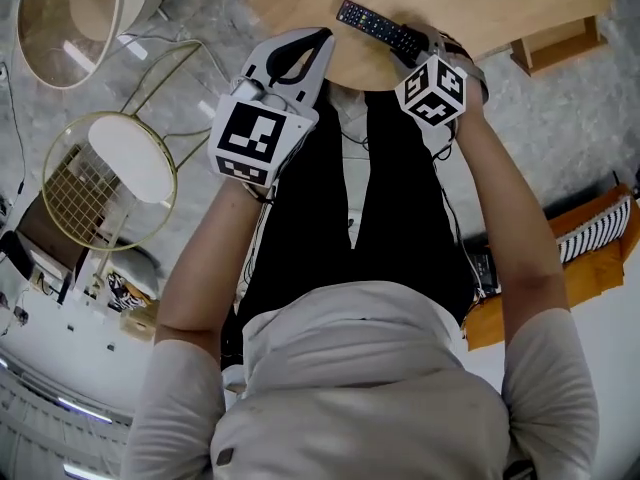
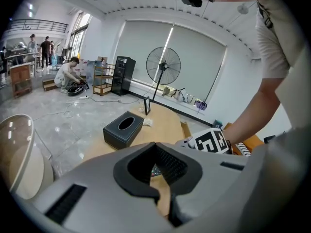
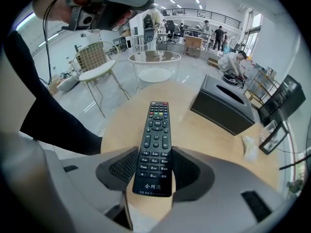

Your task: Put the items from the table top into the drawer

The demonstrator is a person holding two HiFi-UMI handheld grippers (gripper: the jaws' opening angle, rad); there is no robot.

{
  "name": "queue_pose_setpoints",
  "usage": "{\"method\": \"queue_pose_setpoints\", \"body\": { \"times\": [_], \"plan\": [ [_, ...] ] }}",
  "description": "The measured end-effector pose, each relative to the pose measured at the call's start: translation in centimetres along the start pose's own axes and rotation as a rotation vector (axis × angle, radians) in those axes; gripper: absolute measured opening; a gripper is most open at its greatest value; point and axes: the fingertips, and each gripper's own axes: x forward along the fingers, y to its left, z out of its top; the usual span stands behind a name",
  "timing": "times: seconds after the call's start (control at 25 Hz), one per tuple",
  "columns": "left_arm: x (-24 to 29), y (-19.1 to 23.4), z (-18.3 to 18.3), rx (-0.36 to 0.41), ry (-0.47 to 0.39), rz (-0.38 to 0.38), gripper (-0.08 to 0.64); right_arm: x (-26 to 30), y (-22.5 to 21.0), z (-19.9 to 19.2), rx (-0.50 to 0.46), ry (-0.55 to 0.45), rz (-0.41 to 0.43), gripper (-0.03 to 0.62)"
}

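Two grippers | right gripper (image 3: 154, 170) jaws clamped on remote (image 3: 156, 132) over table (image 3: 199, 132) | left gripper (image 2: 155, 145) jaws together, empty

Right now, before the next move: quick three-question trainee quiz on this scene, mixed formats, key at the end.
1. True or false: the right gripper is clamped on the remote.
2. What stands on the wooden table beyond the remote? A) a black tissue box B) a red mug C) a laptop
3. Fill in: the left gripper has its jaws together, holding ____.
Key: 1 true; 2 A; 3 nothing.
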Motion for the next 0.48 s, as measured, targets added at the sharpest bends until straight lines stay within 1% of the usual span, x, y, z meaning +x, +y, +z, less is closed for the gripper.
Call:
{"method": "queue_pose_setpoints", "body": {
  "times": [0.24,0.48],
  "plan": [
    [-4.0,-1.1,3.6,0.062,-0.040,-0.013,0.009,-5.9,-0.4,3.4,0.077,-0.051,-0.093,0.229],
    [-10.0,-3.7,8.2,0.109,-0.091,-0.032,0.009,-14.7,0.3,7.5,0.183,-0.124,-0.205,0.229]
  ]
}}
